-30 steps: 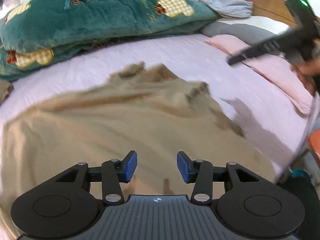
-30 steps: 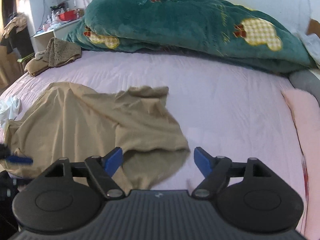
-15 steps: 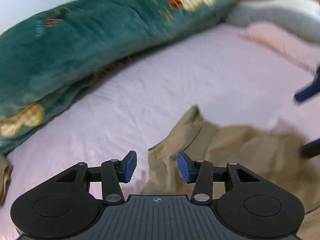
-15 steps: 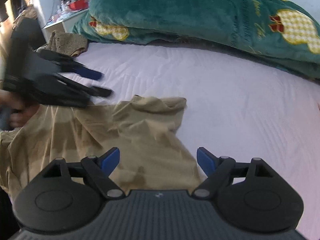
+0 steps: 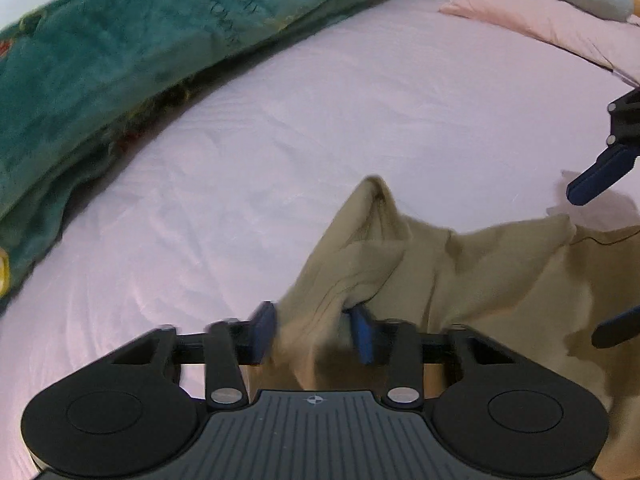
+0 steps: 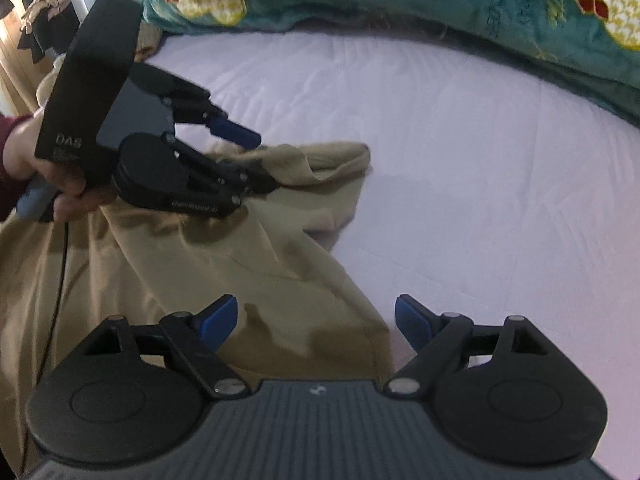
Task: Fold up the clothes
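On the left, the left gripper [image 5: 316, 334] is closing on a bunched corner of the thin tan cotton garment [image 6: 224, 276], which lies crumpled on the pale pink bedsheet [image 6: 460, 152]. To the right, the right gripper [image 6: 314, 324] hangs open over its near hem. Soft, light and limp, it should be pinched at corners or hems.

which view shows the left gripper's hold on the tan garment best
The right wrist view: it shows the whole left gripper from the side, its fingertips at the bunched edge of the tan garment. The left wrist view shows only its own blurred fingers with a fold of cloth between them, not how they meet.
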`<state>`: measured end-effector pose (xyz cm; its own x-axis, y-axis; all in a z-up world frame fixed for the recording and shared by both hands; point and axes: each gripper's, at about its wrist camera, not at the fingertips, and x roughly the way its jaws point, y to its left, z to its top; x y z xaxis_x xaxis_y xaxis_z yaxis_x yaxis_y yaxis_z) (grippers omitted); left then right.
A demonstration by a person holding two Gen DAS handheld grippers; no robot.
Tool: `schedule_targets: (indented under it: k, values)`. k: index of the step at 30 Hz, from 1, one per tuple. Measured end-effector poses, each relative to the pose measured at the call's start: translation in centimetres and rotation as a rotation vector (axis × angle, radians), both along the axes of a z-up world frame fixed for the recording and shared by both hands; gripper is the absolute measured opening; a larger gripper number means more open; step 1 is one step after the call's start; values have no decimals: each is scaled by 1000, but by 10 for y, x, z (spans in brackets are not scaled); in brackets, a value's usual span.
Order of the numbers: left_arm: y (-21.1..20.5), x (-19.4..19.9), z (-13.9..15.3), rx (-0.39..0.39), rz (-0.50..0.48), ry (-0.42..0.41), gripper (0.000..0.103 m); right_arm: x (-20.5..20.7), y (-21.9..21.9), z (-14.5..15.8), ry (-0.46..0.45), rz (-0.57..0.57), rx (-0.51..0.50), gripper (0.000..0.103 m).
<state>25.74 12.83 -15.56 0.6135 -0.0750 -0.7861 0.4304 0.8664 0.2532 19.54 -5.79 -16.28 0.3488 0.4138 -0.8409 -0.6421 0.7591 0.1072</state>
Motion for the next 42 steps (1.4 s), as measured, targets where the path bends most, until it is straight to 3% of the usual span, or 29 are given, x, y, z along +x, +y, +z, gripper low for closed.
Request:
schedule_targets:
  k: [4,10,12,14,16,20,23,25,30,36,39,42]
  values:
    - [3,7,4,-18,36,-69,2,6,-3,-11,13,2,-13,87]
    - [24,16,40,-93,145,-243,2,4,-9,-15,-9,-7,-7,87]
    - [28,27,37,-83,179,-273,3,3,-12,-13,-29,-23,-4,87]
    - [28,47,17,-23,200,-228,4,4,-15,-11,-44,-48,-3,87]
    - [29,59,-1,13,222,-160,14,4,-20,-9,-43,-88,2,87]
    - [29,56,14,-25,236,-111,19,-8,-32,1,-37,-94,-2,87]
    - [32,33,47,-62,238,-107,41,-18,-47,11,-17,-134,26,87]
    - [37,9,70,-89,257,-97,55,-27,-56,17,-4,-165,45,87]
    - [35,-105,109,-163,230,-65,60,-50,-63,20,23,-149,47,87]
    - [-14,-274,85,-217,125,44,61,-58,-68,20,37,-153,48,87]
    - [-57,-327,66,-183,46,58,61,-70,-70,29,37,-141,42,87]
    - [-84,-356,51,-183,-6,92,61,-95,-78,51,14,-84,31,87]
